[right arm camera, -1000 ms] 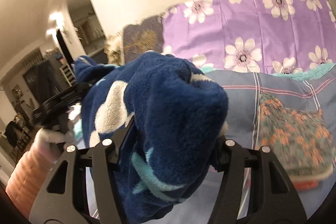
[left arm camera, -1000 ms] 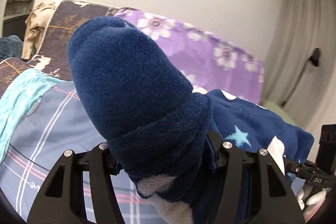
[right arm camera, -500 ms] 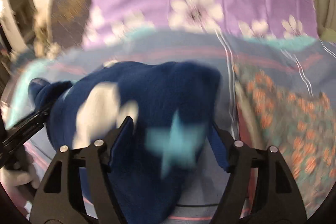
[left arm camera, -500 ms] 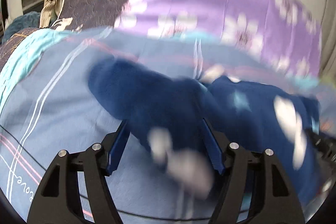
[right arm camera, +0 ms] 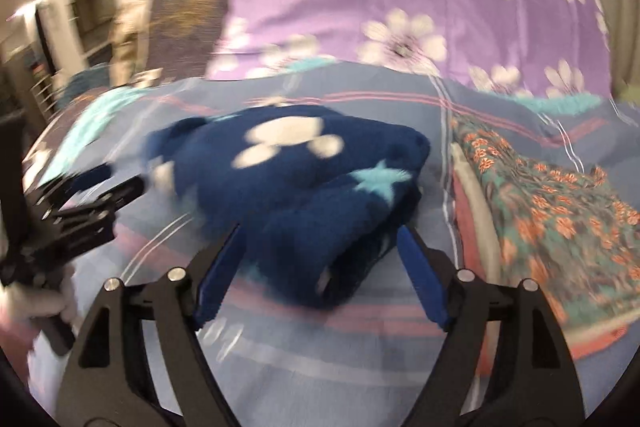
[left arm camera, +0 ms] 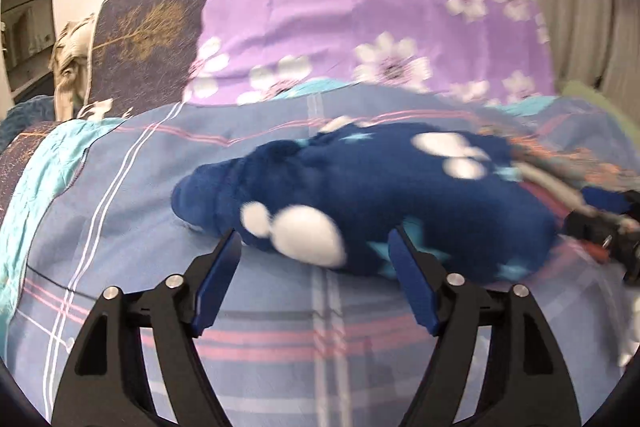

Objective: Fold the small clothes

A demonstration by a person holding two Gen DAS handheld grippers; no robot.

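Fleece garment [left arm camera: 384, 203], navy with white blobs and pale blue stars, is lying bunched on the plaid bedsheet [left arm camera: 280, 359], in front of the purple floral pillow [left arm camera: 360, 27] and just beside the folded orange-flowered cloth [right arm camera: 560, 211].

Left gripper [left arm camera: 316, 251]: jaws have just been opening, now standing wide, the near edge of the fleece sitting between the tips, pads not pressing on it. Right gripper [right arm camera: 320, 247]: same story, jaws have just been opening, a thick rolled fold lying between them, no visible squeeze. Frames are blurring, so light contact can't be ruled out.

Handling, my read: it's looking soft, thick, light and floppy, no stiffness. Pile should be giving good friction on the pads, so slip is unlikely. Nothing fragile. The bulk is springing folds open, so creases will need pressing flat.

Where to grab: two corners of one edge or a hem, single layer each, not the bunched middle. Pinching the roll is picking up several layers at once.
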